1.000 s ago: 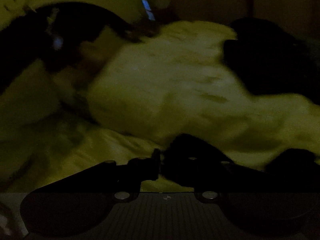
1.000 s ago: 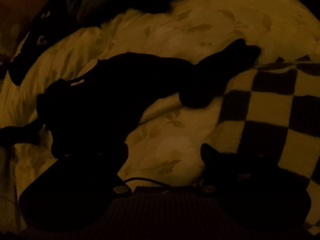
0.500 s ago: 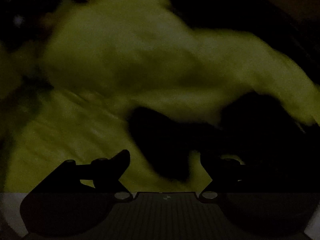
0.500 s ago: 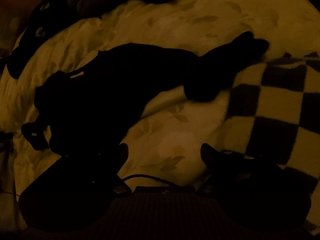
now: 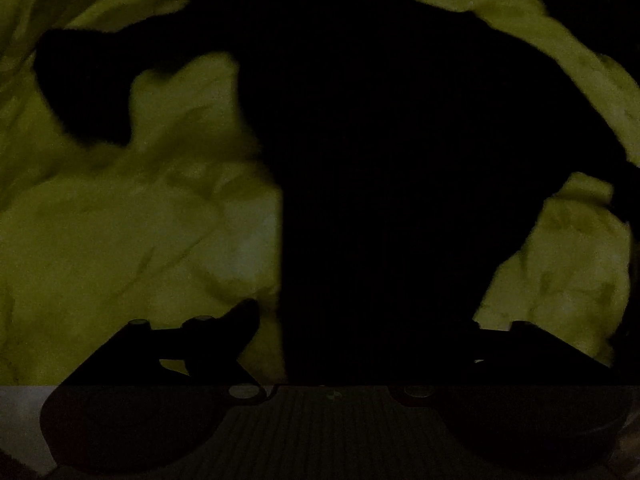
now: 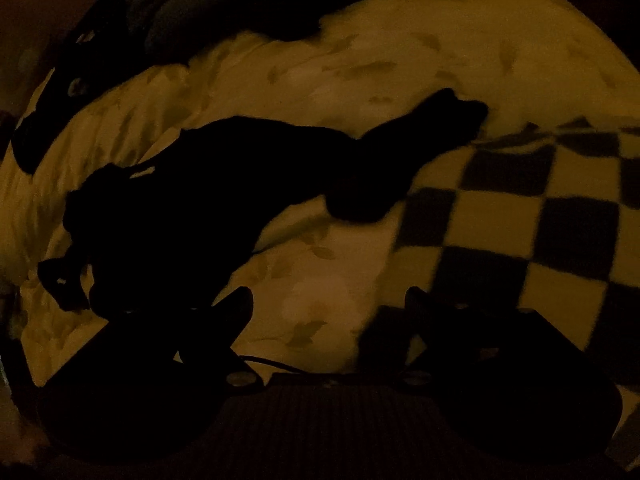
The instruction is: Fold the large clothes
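Observation:
The scene is very dark. A large black garment lies spread on pale bedding and fills the middle of the left wrist view, with one sleeve reaching left. My left gripper points down over its lower edge, open wide; the left fingertip shows against the bedding and the right one is lost against the black cloth. In the right wrist view the same garment lies to the left with a sleeve stretching right. My right gripper hovers over bare bedding; its jaws are opening with nothing between them.
Pale leaf-print bedding covers the bed. A black-and-white checkered blanket lies at the right, next to the sleeve end. Dark pillows or clothes sit along the far edge, and another dark item lies far left.
My left gripper went from nearly shut to wide open and swung down over the black garment, which now fills its view. The right gripper shifted only slightly.

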Demonstrator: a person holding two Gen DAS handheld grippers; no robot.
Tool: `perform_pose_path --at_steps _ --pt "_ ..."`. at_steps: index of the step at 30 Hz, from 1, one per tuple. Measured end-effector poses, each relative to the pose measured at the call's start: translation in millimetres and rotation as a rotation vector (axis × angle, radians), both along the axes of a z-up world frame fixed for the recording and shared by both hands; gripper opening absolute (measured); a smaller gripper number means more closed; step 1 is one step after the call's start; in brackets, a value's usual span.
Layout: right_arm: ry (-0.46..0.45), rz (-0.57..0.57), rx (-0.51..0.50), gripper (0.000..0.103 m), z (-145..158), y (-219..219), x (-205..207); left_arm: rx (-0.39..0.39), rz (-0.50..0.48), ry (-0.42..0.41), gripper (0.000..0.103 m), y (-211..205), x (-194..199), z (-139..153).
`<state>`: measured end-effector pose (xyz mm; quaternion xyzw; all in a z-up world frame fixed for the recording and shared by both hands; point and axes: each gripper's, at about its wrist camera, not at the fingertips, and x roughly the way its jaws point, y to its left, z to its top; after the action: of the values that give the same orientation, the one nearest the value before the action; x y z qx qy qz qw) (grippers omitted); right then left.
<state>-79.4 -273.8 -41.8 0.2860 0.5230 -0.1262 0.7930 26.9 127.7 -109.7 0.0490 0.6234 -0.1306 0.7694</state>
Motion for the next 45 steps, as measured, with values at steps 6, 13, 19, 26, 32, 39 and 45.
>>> perform_pose_path --at_steps 6,13,19,26,32,39,45 --pt "-0.019 -0.008 -0.008 0.086 7.4 -4.9 -17.5 -0.164 0.002 0.011 0.059 8.2 -5.9 53.1" --pt "-0.057 -0.050 0.008 0.086 9.5 -13.5 -24.3 -0.431 0.208 -0.250 0.047 92.7 22.2 198.8" --pt "-0.059 -0.009 0.028 0.086 5.4 -2.2 -13.8 -0.317 0.361 -0.450 0.053 140.3 80.3 241.3" --pt "-0.060 0.098 0.014 0.087 4.0 20.1 3.6 -0.211 0.252 -0.118 0.103 84.2 72.0 116.5" --pt "-0.002 0.098 0.033 0.087 -9.2 26.4 11.8 -0.160 0.221 0.114 0.103 34.2 69.8 23.3" --pt "0.029 0.110 0.027 0.087 -12.1 29.6 17.8 -0.094 0.228 0.053 0.103 -5.9 85.7 -9.3" --pt "0.039 0.132 0.031 0.087 -14.5 32.8 14.8 -0.161 0.278 0.023 0.048 3.6 77.3 -3.8"
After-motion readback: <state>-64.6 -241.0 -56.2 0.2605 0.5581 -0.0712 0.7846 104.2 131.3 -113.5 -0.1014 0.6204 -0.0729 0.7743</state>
